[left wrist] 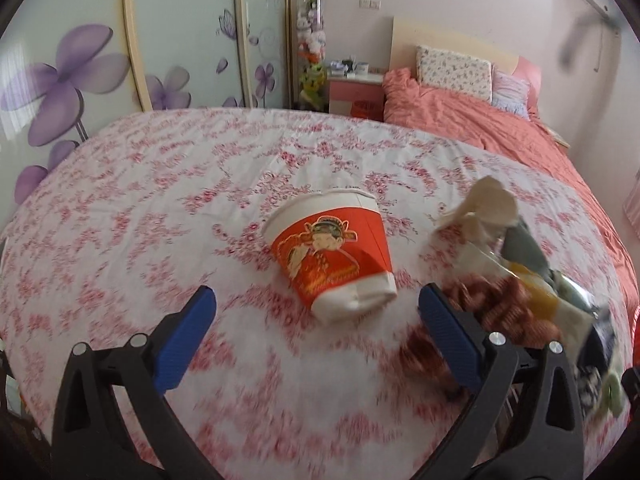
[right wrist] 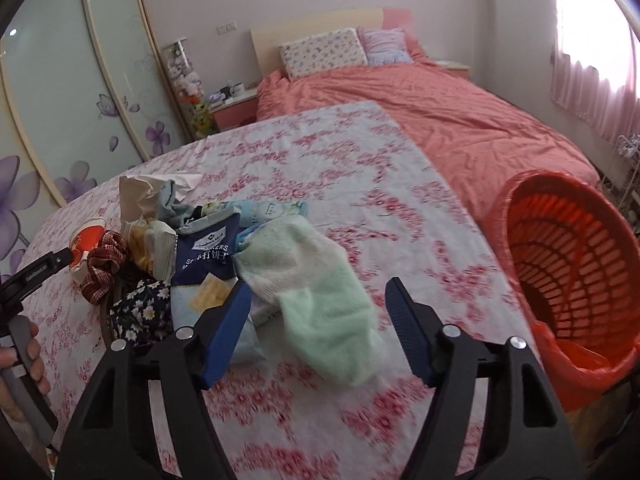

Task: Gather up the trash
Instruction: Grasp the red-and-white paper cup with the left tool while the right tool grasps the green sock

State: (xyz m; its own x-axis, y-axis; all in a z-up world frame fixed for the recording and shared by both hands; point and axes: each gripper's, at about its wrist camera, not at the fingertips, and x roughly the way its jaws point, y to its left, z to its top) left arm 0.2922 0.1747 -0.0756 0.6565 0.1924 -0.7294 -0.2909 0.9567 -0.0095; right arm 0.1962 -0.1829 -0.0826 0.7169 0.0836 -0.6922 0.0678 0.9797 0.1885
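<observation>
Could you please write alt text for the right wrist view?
The open right gripper hovers over a pale green cloth beside a heap of wrappers on a floral tablecloth; an orange basket stands at the right.

Red and white paper cup (left wrist: pixel 334 256) with a cartoon figure printed on it. White tablecloth (right wrist: pixel 360 168) scattered with pink blossoms. Pale mint green towel (right wrist: pixel 320 292). Navy blue packet (right wrist: pixel 206 250) with white lettering. Dark scrunchie (right wrist: pixel 140 314) dotted with daisies. Orange-red basket (right wrist: pixel 568 256). Salmon pink bedspread (right wrist: pixel 440 112). Blue pads (right wrist: pixel 226 332) on black grippers.
</observation>
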